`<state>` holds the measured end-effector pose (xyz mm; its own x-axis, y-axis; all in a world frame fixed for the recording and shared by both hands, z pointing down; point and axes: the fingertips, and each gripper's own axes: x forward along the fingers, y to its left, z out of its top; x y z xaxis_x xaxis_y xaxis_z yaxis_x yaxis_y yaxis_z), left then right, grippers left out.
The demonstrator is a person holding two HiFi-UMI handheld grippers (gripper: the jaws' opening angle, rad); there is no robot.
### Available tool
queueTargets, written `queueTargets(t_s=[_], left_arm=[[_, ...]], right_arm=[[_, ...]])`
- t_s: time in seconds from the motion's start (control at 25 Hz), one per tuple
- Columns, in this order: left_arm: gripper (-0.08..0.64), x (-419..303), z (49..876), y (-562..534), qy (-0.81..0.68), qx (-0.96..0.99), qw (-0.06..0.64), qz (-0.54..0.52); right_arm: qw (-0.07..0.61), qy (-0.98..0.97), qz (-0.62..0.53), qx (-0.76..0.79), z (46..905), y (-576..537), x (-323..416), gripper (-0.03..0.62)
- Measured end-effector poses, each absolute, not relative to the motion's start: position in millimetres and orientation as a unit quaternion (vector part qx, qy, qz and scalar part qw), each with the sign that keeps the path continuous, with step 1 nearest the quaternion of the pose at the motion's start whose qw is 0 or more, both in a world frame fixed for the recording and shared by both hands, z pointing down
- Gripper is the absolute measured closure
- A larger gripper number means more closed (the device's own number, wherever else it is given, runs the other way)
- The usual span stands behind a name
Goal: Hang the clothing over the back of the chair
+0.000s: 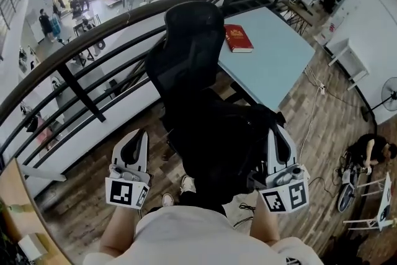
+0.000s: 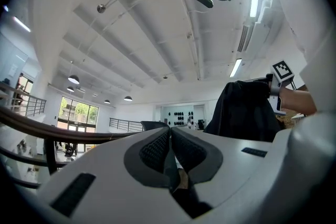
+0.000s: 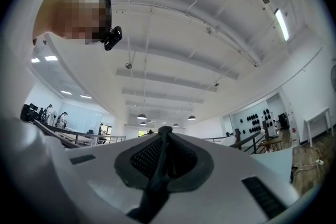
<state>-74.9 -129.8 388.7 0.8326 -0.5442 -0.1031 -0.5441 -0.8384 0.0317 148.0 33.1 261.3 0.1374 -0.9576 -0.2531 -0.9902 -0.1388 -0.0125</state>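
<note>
**Pale shirt (image 1: 192, 236) before a black chair (image 1: 192, 40)**

The person's shirt filled the foreground. Just past it, right of the chair's seat, the right tongs (image 1: 277, 133) were clamped on a fold of the black clothing (image 1: 217, 133). The clothing hung bunched on the chair's near side, below the backrest. Left of the chair, the left tongs (image 1: 138, 136) were closed with nothing between them. Beyond the chair, a red book (image 1: 238, 38) lay on the blue worktop (image 1: 279, 65).
</note>
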Motion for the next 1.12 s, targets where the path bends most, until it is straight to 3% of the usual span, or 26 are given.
queueTargets(t_s=[0.28,1.12], left_arm=[[0.525,-61,371,-142,-0.308,0.949,-0.03,-0.052],[0.525,-15,388,-156,-0.334,0.941,-0.027,-0.042]], right_arm=[[0.103,0.683,0.091,-0.717,263,-3,169,0.563],[0.102,0.727,0.109,-0.67,256,-62,203,0.563]])
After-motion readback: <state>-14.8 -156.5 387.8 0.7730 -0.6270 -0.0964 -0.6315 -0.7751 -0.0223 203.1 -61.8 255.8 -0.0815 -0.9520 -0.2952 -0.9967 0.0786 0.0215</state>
